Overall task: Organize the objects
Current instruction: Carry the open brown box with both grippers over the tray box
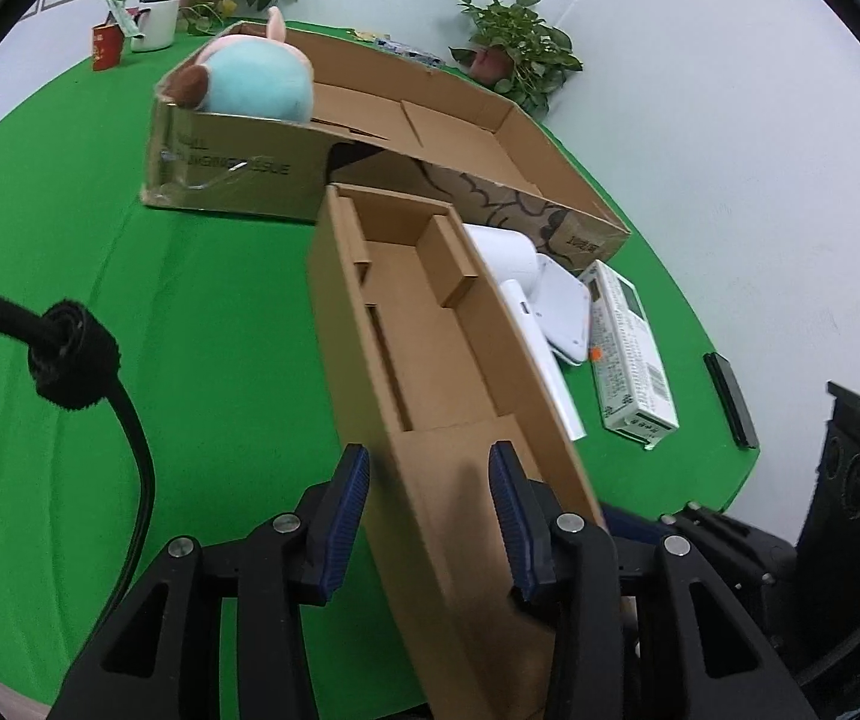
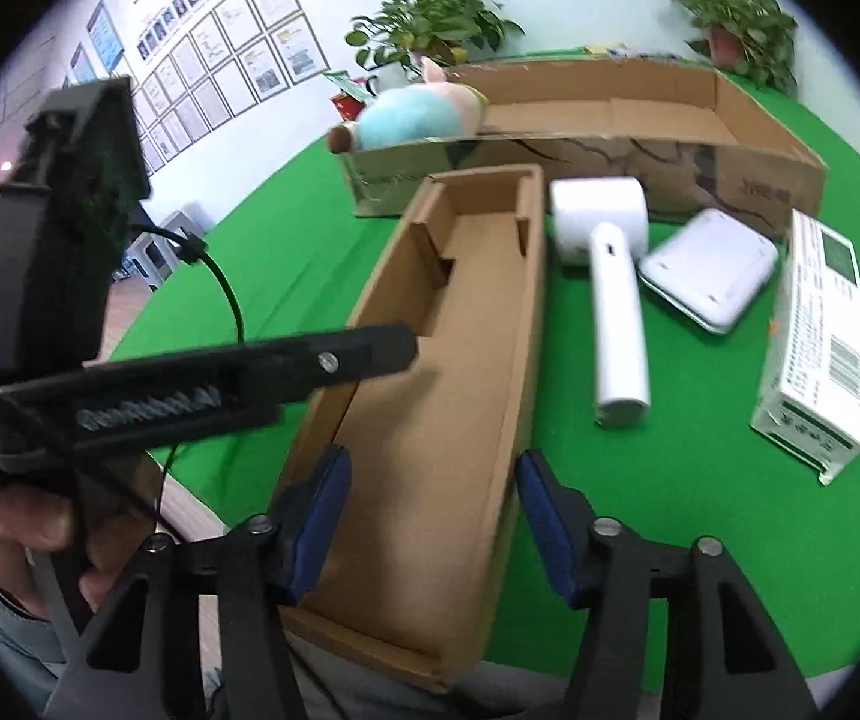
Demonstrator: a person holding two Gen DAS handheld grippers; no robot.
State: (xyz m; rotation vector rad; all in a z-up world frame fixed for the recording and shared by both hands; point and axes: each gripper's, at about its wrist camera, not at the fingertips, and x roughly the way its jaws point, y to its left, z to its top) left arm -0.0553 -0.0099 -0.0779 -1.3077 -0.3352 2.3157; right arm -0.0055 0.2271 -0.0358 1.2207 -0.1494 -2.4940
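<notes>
A long narrow cardboard tray with inner dividers lies on the green table; it also shows in the right wrist view. My left gripper straddles the tray's near left wall, fingers wide apart. My right gripper straddles the tray's near end, fingers wide apart and not pressing it. A white hammer-shaped device, a white flat box and a white printed carton lie right of the tray. A blue plush toy sits in the big cardboard box.
Potted plants and a red cup stand at the table's far edge. A black remote lies at the right edge. The left handheld gripper body and its cable fill the right view's left side.
</notes>
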